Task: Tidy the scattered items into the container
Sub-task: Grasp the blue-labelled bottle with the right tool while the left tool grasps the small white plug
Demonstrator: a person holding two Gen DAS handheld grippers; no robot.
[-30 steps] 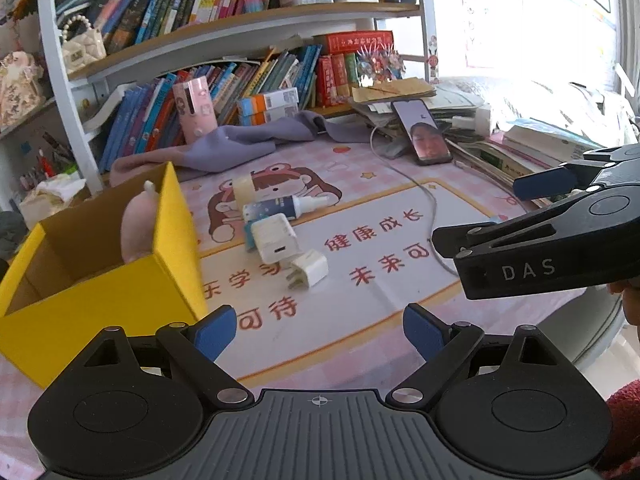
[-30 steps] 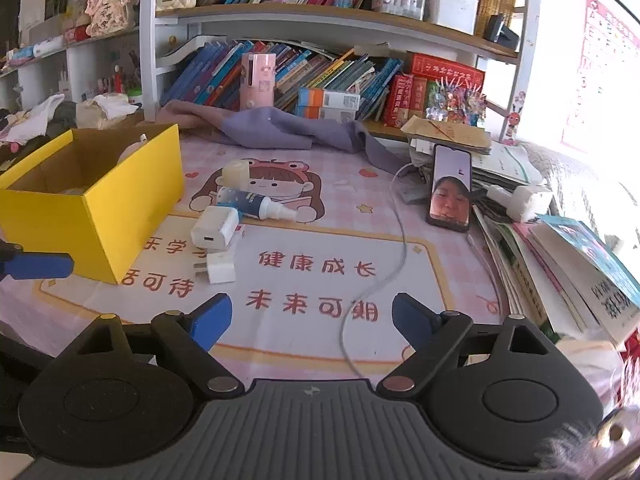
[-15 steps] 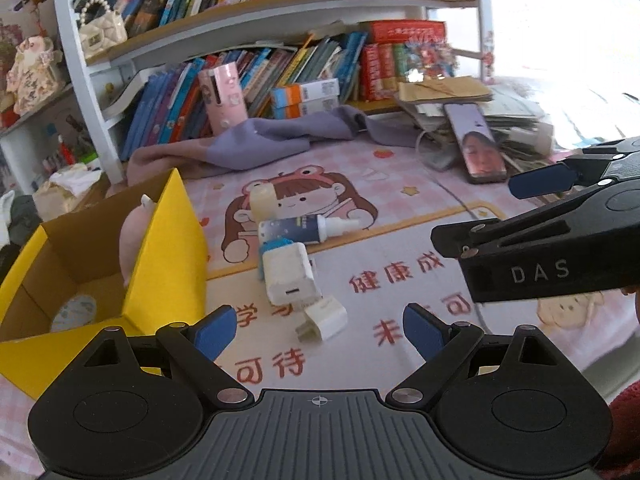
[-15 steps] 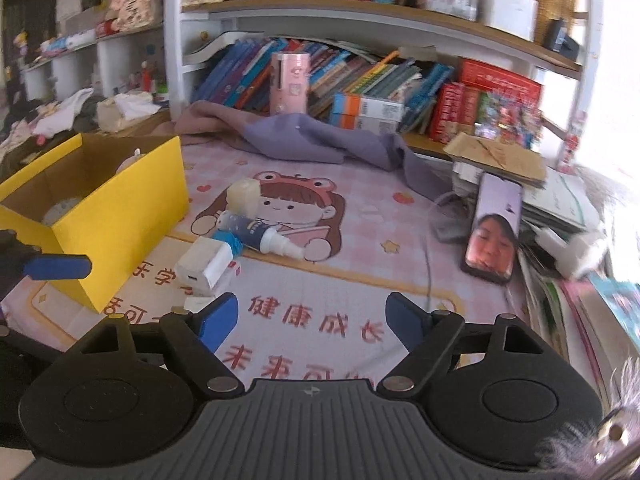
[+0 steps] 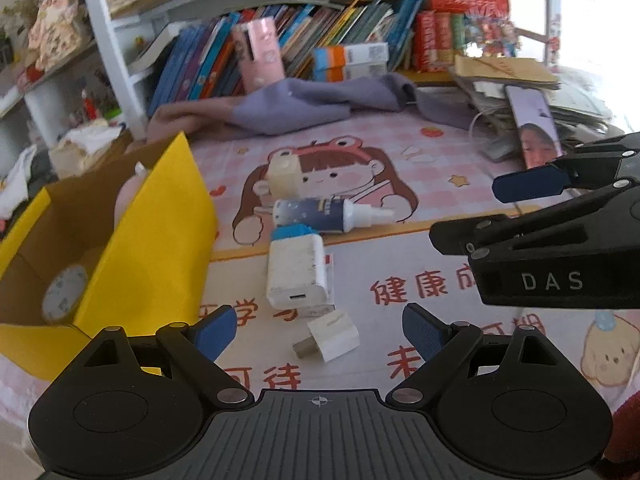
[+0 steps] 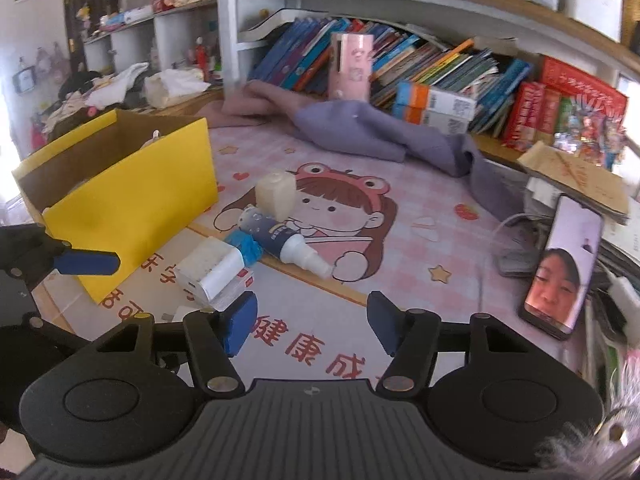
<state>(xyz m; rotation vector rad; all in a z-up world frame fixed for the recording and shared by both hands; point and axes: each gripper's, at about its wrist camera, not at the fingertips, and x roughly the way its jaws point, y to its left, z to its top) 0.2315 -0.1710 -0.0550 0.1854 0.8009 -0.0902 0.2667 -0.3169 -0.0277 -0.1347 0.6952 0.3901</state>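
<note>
Left claw (image 5: 318, 330) is standing with its blue pads spread wide and nothing between them, filling the lower centre of the left wrist view. Just above the gap, a small white plug adapter (image 5: 328, 338) is lying on the desk (image 5: 460, 148), on its pink cartoon mat. A larger white charger block (image 5: 298, 274) is lying directly above that, close to it; contact between the two cannot be judged. A blue-capped item is showing at the block's far end, and a dark blue spray bottle (image 5: 328, 214) is lying on its side across the middle of the frame, nozzle pointing right. A cream-coloured small bottle (image 5: 282, 176) is sitting just above it.

Right claw (image 6: 312, 326) is also standing spread apart and holding nothing, at the lower centre of the right wrist view. Its left pad is sitting just in front of the charger block (image 6: 212, 276) in that view; whether they touch cannot be judged. The spray bottle (image 6: 280, 240) is lying diagonally in mid-frame, and the cream bottle (image 6: 276, 194) is standing just above it.

Container: a yellow cardboard box (image 5: 160, 240) is standing open at the left of the left wrist view, with a pale pink item and a round whitish disc showing inside. In the right wrist view, the box (image 6: 132, 204) is occupying the left-centre.

A phone (image 6: 560, 268) is leaning at the right edge of the mat, screen lit.
</note>
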